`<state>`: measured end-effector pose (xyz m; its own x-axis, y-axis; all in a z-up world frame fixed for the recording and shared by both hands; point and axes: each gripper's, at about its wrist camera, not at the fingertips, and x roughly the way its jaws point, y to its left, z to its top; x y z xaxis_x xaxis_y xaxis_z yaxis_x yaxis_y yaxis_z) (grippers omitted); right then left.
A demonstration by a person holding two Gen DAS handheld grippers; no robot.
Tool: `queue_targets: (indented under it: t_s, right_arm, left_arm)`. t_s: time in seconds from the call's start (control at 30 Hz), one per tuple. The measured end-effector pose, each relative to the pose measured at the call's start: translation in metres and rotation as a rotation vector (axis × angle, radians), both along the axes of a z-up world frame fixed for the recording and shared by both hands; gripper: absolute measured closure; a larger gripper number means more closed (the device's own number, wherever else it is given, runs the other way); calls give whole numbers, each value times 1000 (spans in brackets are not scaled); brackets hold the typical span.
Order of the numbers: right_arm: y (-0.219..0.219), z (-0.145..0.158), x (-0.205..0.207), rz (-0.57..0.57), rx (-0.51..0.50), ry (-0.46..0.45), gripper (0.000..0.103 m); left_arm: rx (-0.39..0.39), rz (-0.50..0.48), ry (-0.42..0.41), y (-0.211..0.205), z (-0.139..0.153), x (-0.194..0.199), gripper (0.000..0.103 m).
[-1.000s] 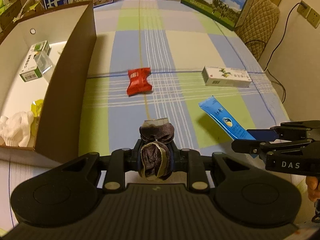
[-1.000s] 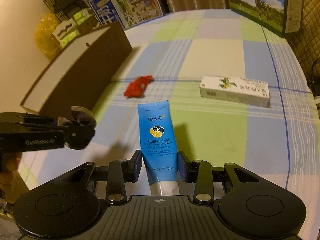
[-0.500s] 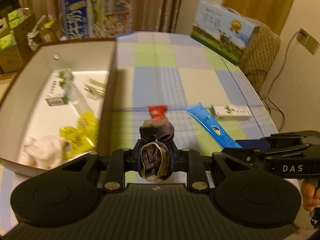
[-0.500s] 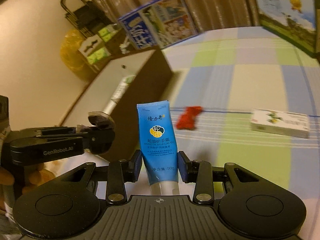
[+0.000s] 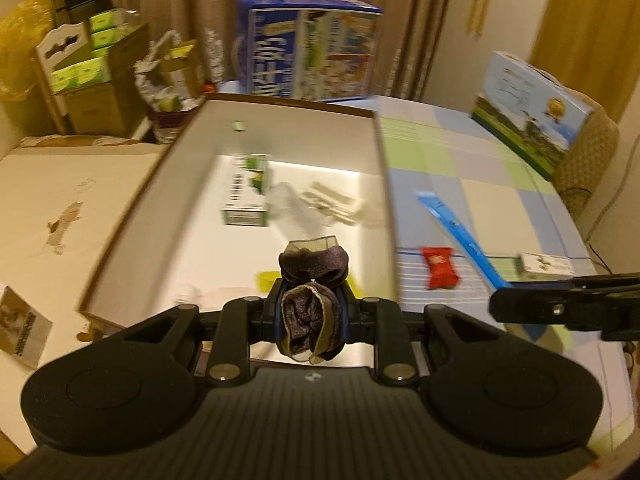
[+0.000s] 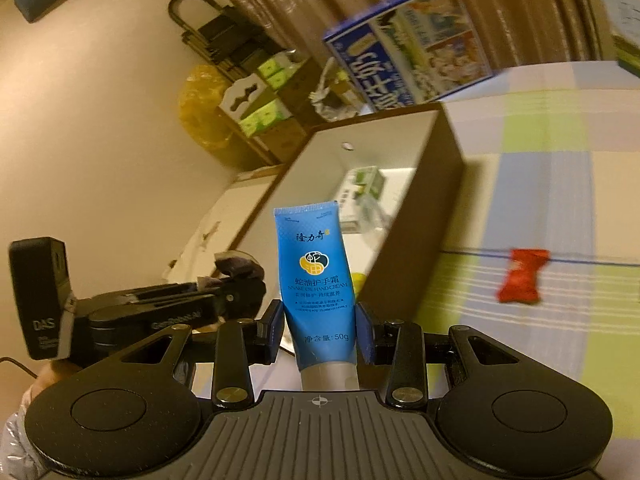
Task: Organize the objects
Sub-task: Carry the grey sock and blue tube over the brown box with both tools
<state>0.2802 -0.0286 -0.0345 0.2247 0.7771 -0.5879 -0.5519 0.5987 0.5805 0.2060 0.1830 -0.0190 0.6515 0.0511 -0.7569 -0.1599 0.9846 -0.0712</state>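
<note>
So the desk (image 5: 460, 152) is covered with a checked cloth in blue, green and pale squares, and curtains (image 5: 180, 12) are seen across the back of a room crowded with stacked cartons (image 5: 84, 76) and a yellow bag (image 6: 200, 108) by the wall. A big open box (image 5: 180, 184) with brown outer walls and a white inside is set on the near left part of the desk. A green and white carton (image 5: 246, 190) and some pale packets (image 5: 332, 202) can be made out inside it, though they're smeared by blur, and a yellow thing (image 5: 266, 280) is mostly hidden behind the left tool (image 5: 312, 314). That tool is clenched on a rolled dark sock (image 5: 312, 276), which is held over the box's near end. The right tool (image 6: 318, 330) is clamped on a blue hand cream tube (image 6: 316, 276), crimped end up, its white cap cut off below; it is held just beside the box's outer wall, above the desk. Left lying on the cloth are a red snack packet (image 5: 440, 268) and, further right, a small white box (image 5: 546, 264) partly blocked by the right tool's black body. Two large printed milk cartons (image 5: 308, 52) are stood at the far edge. A bit of hand (image 6: 36, 384) is barely visible under the left tool in the right view.
</note>
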Motion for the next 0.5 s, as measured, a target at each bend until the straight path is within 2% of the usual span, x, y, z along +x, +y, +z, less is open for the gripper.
queue_targets:
  t_s: [0.23, 0.5]
  right_arm:
    - [48, -6, 6, 1, -15, 3, 68]
    - [90, -21, 22, -27, -69, 15, 68]
  left_arm:
    - [22, 17, 17, 45, -3, 9, 82]
    - [39, -3, 62, 80, -17, 41, 82]
